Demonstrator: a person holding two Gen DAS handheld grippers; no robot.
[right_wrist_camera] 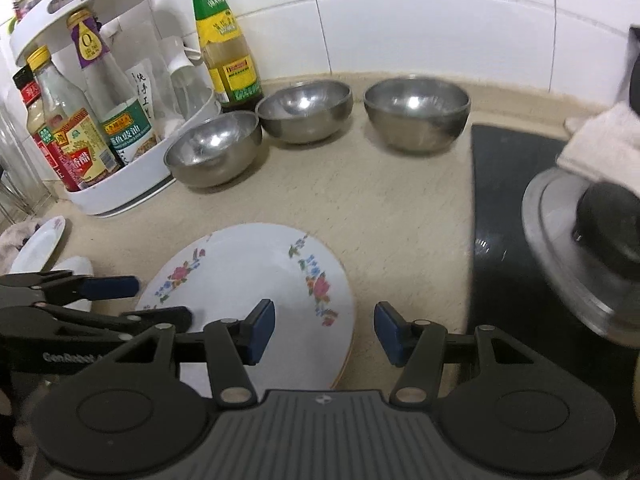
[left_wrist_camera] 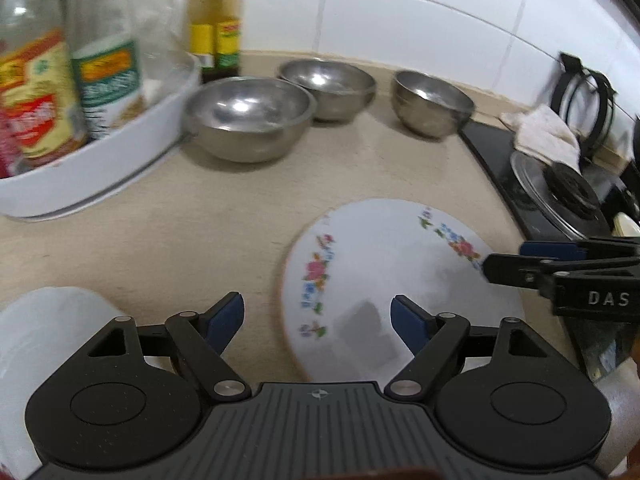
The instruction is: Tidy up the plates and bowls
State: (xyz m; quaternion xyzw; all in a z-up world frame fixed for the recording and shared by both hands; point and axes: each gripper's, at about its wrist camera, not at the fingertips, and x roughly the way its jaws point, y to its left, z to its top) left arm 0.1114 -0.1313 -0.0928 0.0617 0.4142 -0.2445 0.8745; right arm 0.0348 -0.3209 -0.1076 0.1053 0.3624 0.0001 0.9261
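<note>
A white plate with flower print [left_wrist_camera: 384, 276] [right_wrist_camera: 256, 280] lies on the beige counter, on top of other plates. Three steel bowls stand in a row at the back: left [left_wrist_camera: 248, 116] [right_wrist_camera: 212, 148], middle [left_wrist_camera: 328, 84] [right_wrist_camera: 304, 110], right [left_wrist_camera: 430, 100] [right_wrist_camera: 416, 114]. My left gripper [left_wrist_camera: 318, 320] is open and empty, over the plate's near left edge. My right gripper [right_wrist_camera: 324, 330] is open and empty, over the plate's right edge; it also shows in the left wrist view [left_wrist_camera: 508, 260]. A small plate [right_wrist_camera: 40, 244] and a white bowl [left_wrist_camera: 44, 336] lie at the left.
A white turntable rack [right_wrist_camera: 132, 184] [left_wrist_camera: 104, 168] with sauce bottles stands at the back left. A tall bottle [right_wrist_camera: 224, 44] stands by the tiled wall. A black cooktop [right_wrist_camera: 508, 216] with a pot lid [right_wrist_camera: 580, 248] and a cloth [left_wrist_camera: 544, 132] is on the right.
</note>
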